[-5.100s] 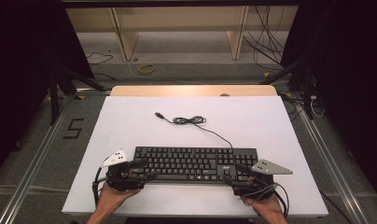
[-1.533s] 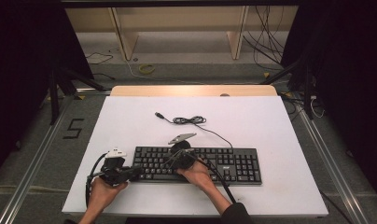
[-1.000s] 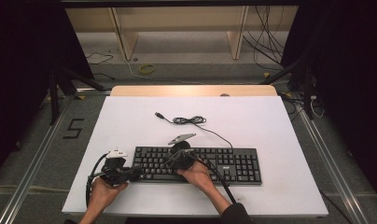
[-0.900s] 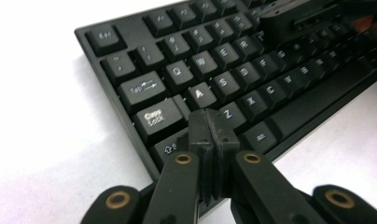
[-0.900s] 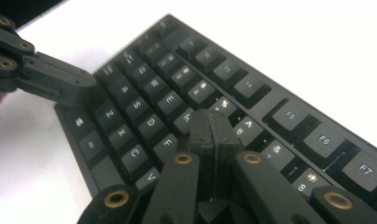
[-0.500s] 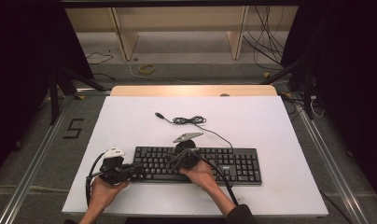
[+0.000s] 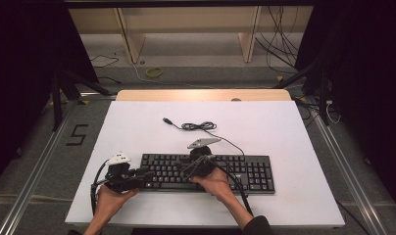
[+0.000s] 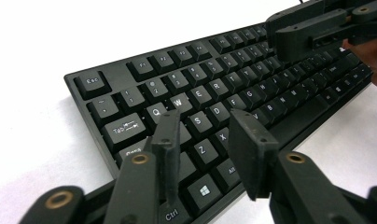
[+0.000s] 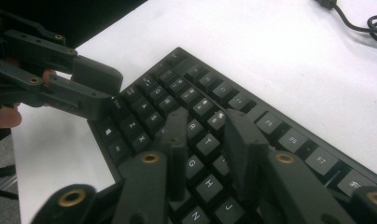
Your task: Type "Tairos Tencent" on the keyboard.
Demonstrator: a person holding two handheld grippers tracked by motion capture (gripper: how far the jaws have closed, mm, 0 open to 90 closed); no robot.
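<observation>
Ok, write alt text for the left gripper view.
The left tongs, jaws parted with nothing clamped between them, hover over the lower left keys of a black keyboard on a white table. The right tongs reach over the keys at upper right.

White table, yellow ring on floor, wooden shelving behind.

table: white | on it: black keyboard, its coiled cable
</observation>
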